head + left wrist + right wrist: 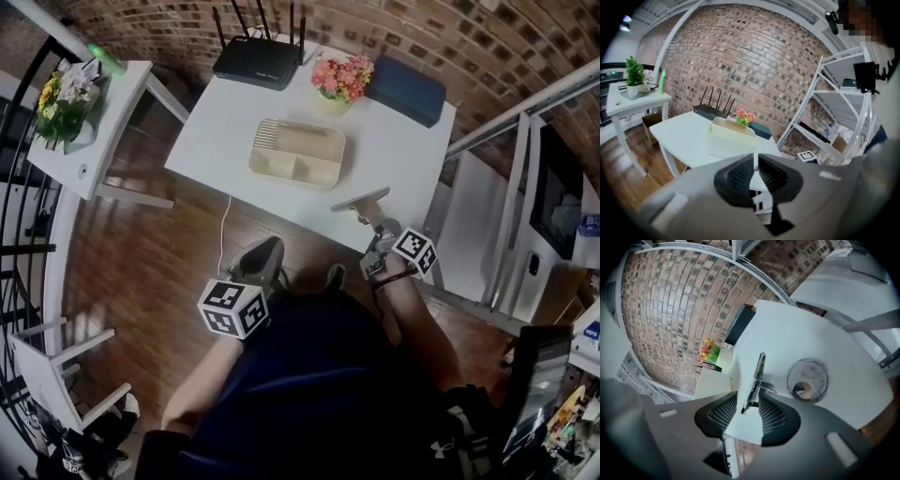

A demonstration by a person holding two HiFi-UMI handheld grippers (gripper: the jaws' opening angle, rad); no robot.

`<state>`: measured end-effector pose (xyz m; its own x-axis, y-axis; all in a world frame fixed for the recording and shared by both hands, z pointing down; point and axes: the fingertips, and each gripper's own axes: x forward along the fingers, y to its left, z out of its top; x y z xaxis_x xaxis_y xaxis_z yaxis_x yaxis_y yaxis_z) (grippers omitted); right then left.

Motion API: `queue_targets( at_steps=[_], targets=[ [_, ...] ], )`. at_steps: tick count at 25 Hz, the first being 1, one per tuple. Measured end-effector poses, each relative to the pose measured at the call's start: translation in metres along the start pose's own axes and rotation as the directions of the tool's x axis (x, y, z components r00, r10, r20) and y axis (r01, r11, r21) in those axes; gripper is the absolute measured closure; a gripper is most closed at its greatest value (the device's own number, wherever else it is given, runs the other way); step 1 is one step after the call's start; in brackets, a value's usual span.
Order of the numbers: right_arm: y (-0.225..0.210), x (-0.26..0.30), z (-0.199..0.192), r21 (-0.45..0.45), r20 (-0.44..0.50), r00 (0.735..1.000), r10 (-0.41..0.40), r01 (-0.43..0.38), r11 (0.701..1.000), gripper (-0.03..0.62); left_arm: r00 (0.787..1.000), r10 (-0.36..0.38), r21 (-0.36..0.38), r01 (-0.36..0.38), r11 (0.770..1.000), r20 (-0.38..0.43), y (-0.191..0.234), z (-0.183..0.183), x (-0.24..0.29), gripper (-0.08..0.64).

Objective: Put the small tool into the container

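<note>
While within right gripper [748,395], small tool [756,379] lengthwise outward.

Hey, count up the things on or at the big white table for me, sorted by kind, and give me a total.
black router: 1
flower pot: 1
dark blue case: 1
beige container: 1
metal tool: 1
Total: 5

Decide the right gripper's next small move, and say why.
Probably close the fingers on the tool: it stands ungripped between the open fingers of the right gripper, on the table, apart from the container.
</note>
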<state>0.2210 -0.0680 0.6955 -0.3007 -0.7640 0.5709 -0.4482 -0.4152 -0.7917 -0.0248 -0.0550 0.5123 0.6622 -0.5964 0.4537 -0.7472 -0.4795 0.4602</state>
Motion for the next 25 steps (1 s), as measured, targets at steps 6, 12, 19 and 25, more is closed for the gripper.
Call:
queue_targets(
  at_steps=[6,12,19,25],
  targets=[
    [-0.005,0.014,0.001,-0.009,-0.033,0.999,-0.009,0.008,1.000,0.445,0.999,0.051,-0.033,-0.050,0.998,0.018,0.008,-0.004,-0.007,0.532],
    [-0.006,0.022,0.002,-0.028,-0.047,0.999,-0.022,0.021,0.999,0.459,0.996,0.087,-0.059,-0.085,0.995,0.031,0.017,-0.007,-0.017,0.532],
    [0.000,0.023,0.005,-0.030,-0.041,0.999,-0.016,0.015,0.999,0.531,0.995,0.095,-0.070,-0.092,0.993,0.044,0.021,-0.008,-0.022,0.532],
    [0.025,0.015,0.007,-0.077,-0.021,0.999,0.050,-0.052,0.996,0.572,0.996,0.076,-0.061,-0.074,0.995,0.043,0.019,-0.006,-0.022,0.532]
  ],
)
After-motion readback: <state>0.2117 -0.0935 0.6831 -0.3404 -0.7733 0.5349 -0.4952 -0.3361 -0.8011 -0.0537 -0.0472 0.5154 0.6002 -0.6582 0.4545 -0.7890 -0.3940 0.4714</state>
